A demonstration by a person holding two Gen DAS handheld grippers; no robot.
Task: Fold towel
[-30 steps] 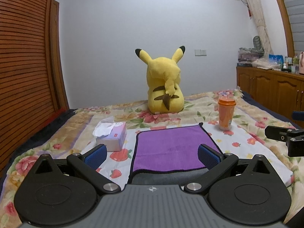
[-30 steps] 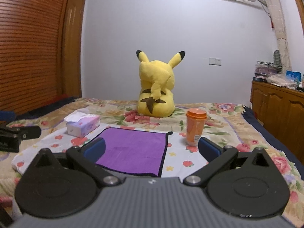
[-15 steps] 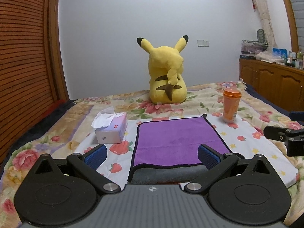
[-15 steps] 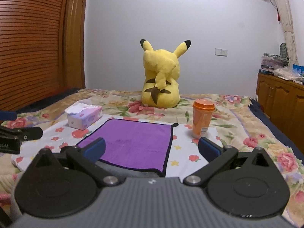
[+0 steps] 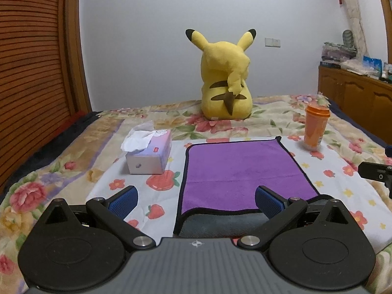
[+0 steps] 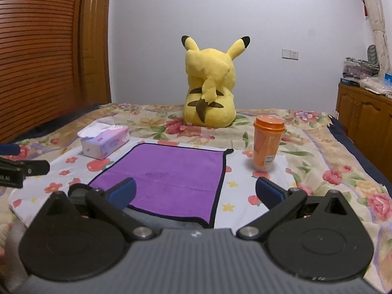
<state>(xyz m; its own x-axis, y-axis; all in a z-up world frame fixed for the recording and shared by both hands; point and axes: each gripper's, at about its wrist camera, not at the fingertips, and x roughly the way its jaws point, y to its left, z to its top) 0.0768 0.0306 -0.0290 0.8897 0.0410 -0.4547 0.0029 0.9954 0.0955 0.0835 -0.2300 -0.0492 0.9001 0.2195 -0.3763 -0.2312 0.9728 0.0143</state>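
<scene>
Left gripper (image 5: 196, 202): spread wide, blue pads holding nothing; poised low over the near edge of the towel, right pad above the purple cloth, left pad above the sheet just beside it.
Right gripper (image 6: 194, 193): likewise wide apart and empty; left pad over the towel's near right part, right pad over the sheet near the cup.
Other-gripper glimpses: a black finger of the right tool poking in at the right border of the left view, a black finger of the left tool at the left border of the right view.
Towel (image 5: 242, 174): purple with dark trim, lying flat on the bed directly ahead of both claws; near edge turned over, showing a grey underside.
Sheet (image 5: 343, 178): white with strawberries and small stars, spread under the towel.
Tissue box (image 5: 149, 155): left of the towel, a white tissue sticking up from its top, close but apart from the cloth.
Cup (image 6: 268, 144): orange, lidded, upright, right of the towel's far corner.
Plush (image 5: 226, 78): yellow, seated well beyond the towel, back turned.
Bedspread (image 5: 73, 147): floral, beneath everything.
Cabinet (image 5: 360, 98): wooden, at far right.
</scene>
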